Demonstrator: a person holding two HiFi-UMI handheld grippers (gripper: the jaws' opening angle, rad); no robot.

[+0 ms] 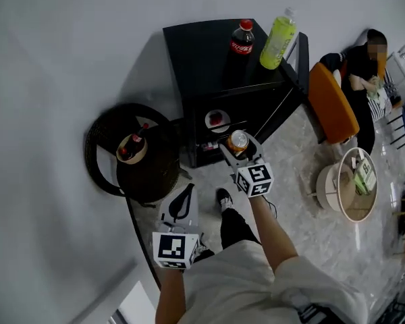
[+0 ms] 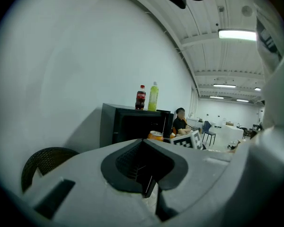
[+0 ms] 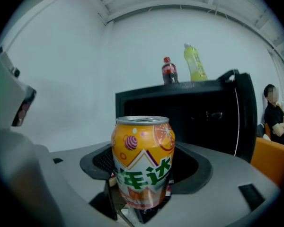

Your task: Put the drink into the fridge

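An orange drink can (image 3: 143, 160) stands upright between the jaws of my right gripper (image 3: 142, 200), which is shut on it. In the head view the can (image 1: 238, 140) and right gripper (image 1: 241, 150) hang just in front of the black mini fridge (image 1: 209, 52), whose door (image 1: 302, 63) is swung open to the right. My left gripper (image 1: 183, 198) sits lower left, away from the fridge, shut with nothing in it; its own view shows the jaws (image 2: 149, 188) meeting.
A cola bottle (image 1: 241, 39) and a green bottle (image 1: 278, 40) stand on the fridge top. A plate with something red (image 1: 217, 119) lies inside. A dark wicker stand (image 1: 155, 174) is to the left. An orange chair (image 1: 332, 103), a seated person (image 1: 364, 73) and a round white table (image 1: 327, 187) are to the right.
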